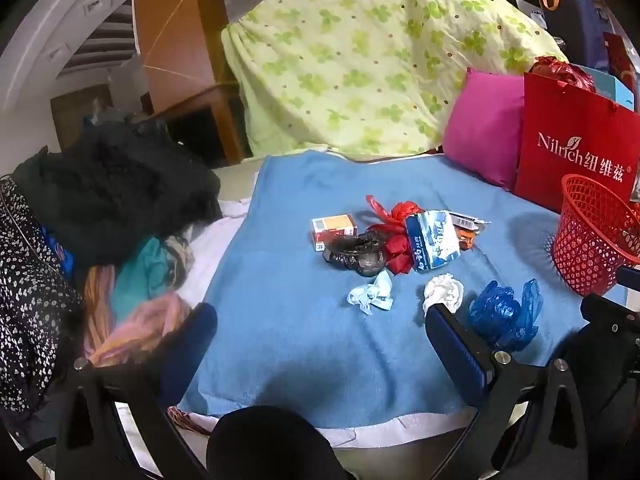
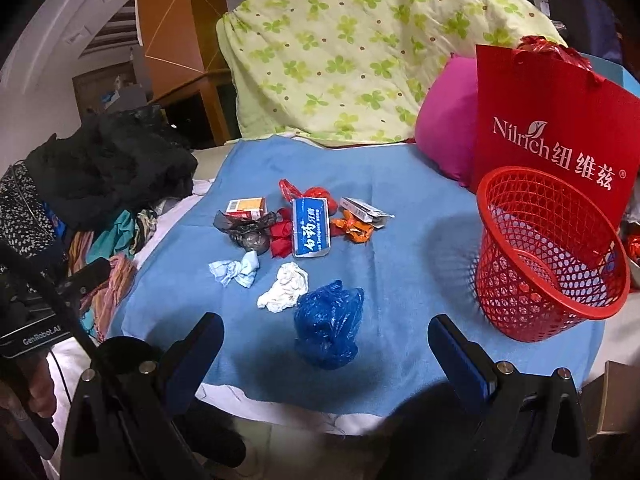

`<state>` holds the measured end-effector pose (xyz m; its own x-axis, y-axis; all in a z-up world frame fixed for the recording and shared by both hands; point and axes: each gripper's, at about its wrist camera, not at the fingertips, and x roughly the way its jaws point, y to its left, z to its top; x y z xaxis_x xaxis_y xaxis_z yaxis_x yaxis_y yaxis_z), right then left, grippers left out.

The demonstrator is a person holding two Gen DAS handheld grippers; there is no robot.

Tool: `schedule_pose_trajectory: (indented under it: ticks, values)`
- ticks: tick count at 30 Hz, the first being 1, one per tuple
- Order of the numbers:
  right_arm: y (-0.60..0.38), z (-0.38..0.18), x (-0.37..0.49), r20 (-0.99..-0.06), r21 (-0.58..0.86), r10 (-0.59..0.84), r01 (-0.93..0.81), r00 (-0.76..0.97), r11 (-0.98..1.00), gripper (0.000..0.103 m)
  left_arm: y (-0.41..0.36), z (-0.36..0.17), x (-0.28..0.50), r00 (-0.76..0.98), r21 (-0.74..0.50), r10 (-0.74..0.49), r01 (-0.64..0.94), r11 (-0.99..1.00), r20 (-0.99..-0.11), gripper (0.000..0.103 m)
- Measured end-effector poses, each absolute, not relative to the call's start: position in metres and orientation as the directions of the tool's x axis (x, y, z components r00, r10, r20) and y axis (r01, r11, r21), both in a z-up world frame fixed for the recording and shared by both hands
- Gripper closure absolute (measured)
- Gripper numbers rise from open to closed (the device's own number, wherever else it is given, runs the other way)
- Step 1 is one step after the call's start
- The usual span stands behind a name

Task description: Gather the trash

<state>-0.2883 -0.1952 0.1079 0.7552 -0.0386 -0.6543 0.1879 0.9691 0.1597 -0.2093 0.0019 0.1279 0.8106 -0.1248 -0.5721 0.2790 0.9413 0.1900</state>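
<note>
Trash lies scattered on a blue towel [image 2: 400, 220]: a crumpled blue plastic bag [image 2: 329, 324], a white paper wad [image 2: 285, 287], a pale blue wad [image 2: 237, 271], a black bag [image 2: 247, 232], a toothpaste box [image 2: 311, 227], red wrappers [image 2: 282, 236], an orange wrapper [image 2: 354, 230] and a small carton [image 2: 247, 206]. A red mesh basket [image 2: 548, 256] stands empty at the right. My right gripper [image 2: 326, 336] hovers open near the blue bag. My left gripper [image 1: 320, 320] is open over the towel's near part, short of the pale blue wad [image 1: 371, 294] and white wad [image 1: 443, 291].
A heap of dark and coloured clothes [image 1: 100, 216] lies left of the towel. Behind are a green-patterned quilt [image 1: 360, 52], a pink cushion [image 1: 486, 128] and a red paper bag [image 2: 548, 128]. The left gripper's body [image 2: 36, 320] shows at the right view's left edge.
</note>
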Motion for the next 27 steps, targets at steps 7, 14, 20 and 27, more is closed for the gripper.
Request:
schedule_pose_trajectory:
  ticks: [7, 14, 20, 27]
  values:
    - [-0.197, 0.103, -0.287, -0.672, 0.165, -0.028, 0.187, 0.740, 0.968, 0.000, 0.000, 0.123, -0.208, 0.804, 0.197, -0.123, 0.286, 0.938, -0.582, 0.000]
    - [-0.196, 0.100, -0.285, -0.673, 0.158, -0.030, 0.183, 0.739, 0.970, 0.000, -0.002, 0.120, -0.206, 0.797, 0.199, -0.123, 0.292, 0.936, -0.591, 0.000]
    - [-0.196, 0.098, -0.283, -0.661, 0.167, -0.025, 0.180, 0.750, 0.969, 0.000, -0.003, 0.118, -0.205, 0.793, 0.199, -0.123, 0.294, 0.935, -0.597, 0.000]
    - [-0.197, 0.091, -0.280, -0.672, 0.183, -0.012, 0.182, 0.740, 0.966, 0.000, -0.004, 0.112, -0.200, 0.776, 0.196, -0.120, 0.301, 0.933, -0.619, 0.000]
